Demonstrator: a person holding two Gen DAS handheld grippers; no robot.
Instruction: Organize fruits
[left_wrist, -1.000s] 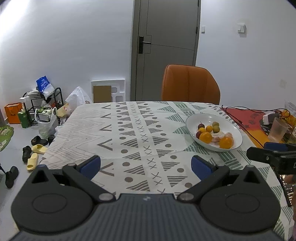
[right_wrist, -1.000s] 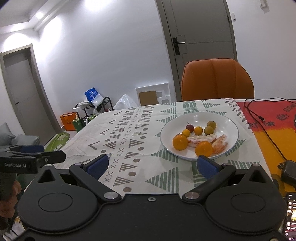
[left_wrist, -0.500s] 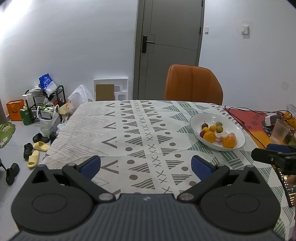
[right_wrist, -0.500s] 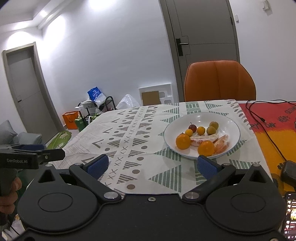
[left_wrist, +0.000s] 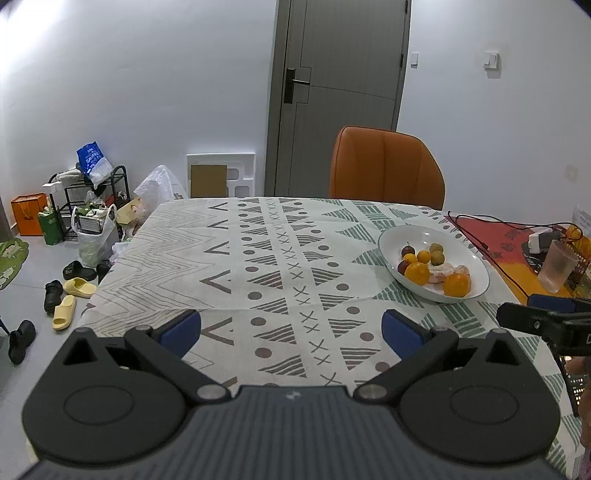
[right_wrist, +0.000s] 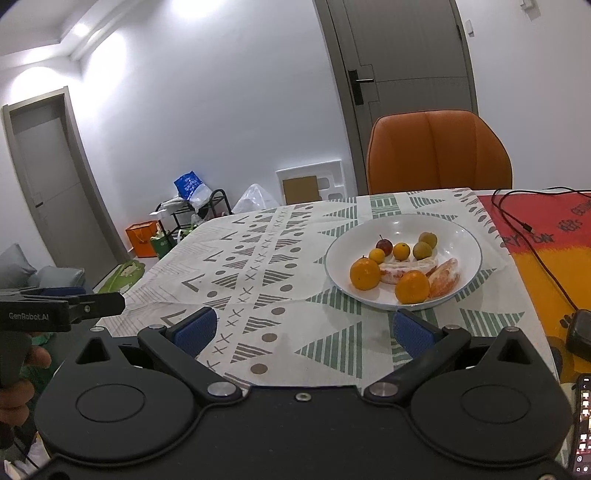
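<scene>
A white plate on the patterned tablecloth holds two oranges, peeled orange pieces, small yellow and green fruits and a dark red one. The plate also shows in the left wrist view, far right of my left gripper. My left gripper is open and empty over the cloth's near edge. My right gripper is open and empty, just short of the plate's near rim.
An orange chair stands behind the table. A black cable crosses the red-orange mat. A plastic cup and a phone lie on the right. Shoes and bags are on the floor left.
Both grippers have drawn back and risen slightly from the table, so the plate looks a little farther away. Both stay open and empty.
</scene>
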